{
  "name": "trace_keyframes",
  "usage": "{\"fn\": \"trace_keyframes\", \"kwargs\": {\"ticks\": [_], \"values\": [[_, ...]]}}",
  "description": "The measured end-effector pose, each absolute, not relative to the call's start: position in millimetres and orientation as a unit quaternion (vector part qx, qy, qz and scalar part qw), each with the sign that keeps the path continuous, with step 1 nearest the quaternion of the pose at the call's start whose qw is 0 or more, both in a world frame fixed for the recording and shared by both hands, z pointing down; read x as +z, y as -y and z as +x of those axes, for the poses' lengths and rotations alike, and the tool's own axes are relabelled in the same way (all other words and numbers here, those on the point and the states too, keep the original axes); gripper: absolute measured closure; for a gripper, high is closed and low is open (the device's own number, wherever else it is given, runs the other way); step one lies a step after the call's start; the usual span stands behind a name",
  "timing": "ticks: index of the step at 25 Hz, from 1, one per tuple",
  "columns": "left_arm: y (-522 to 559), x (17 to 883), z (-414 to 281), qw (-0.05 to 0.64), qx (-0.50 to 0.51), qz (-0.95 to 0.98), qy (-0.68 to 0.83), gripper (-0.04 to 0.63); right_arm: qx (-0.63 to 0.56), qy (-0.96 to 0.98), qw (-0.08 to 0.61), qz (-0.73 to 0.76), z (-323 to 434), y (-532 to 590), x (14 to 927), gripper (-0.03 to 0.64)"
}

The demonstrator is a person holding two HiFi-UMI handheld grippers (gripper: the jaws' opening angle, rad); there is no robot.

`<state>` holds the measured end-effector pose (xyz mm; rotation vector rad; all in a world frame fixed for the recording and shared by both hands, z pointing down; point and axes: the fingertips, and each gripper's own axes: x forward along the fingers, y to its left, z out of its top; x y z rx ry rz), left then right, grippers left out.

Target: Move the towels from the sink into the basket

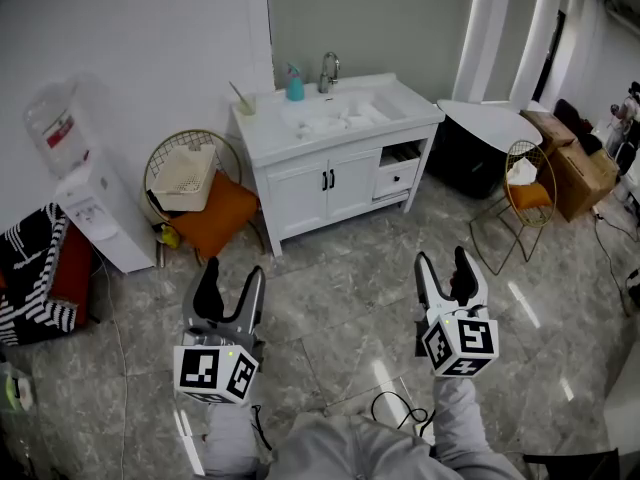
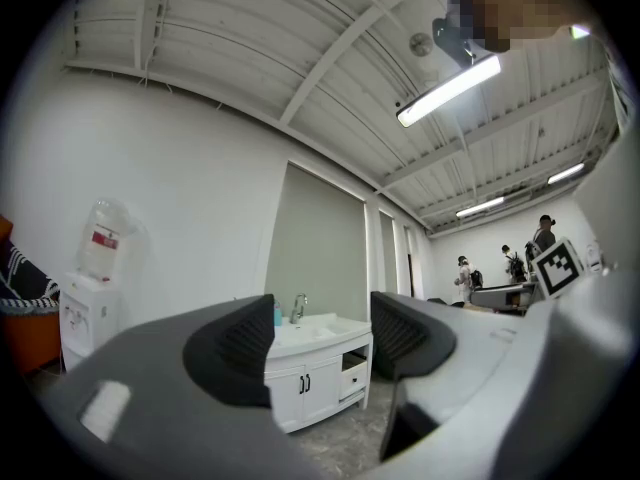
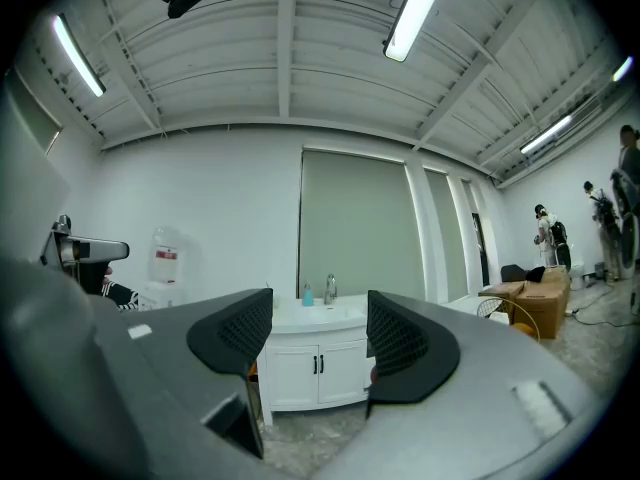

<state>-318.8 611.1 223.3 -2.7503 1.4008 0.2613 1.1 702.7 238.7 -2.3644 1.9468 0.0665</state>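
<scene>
At the upper centre of the frame, your towels (image 1: pixel 335 118) lie in the sink (image 1: pixel 378 102), basket (image 1: pixel 183 176) left of it, left gripper (image 1: pixel 233 271) and right gripper (image 1: pixel 442 258) both spread, empty.

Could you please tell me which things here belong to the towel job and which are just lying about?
For the job: towels, sink, basket.
Lying about: water dispenser, soap bottle, round table, cardboard boxes.
</scene>
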Motion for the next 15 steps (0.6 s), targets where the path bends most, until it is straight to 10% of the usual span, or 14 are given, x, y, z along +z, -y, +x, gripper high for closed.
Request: {"fn": "trace_keyframes", "kwargs": {"ticks": [15], "values": [[-534,233,-298,0.009,0.085,-0.905,-0.417,0.264,-0.004,-0.601,0.058,-0.797,3,-652,251,0.318]]}}
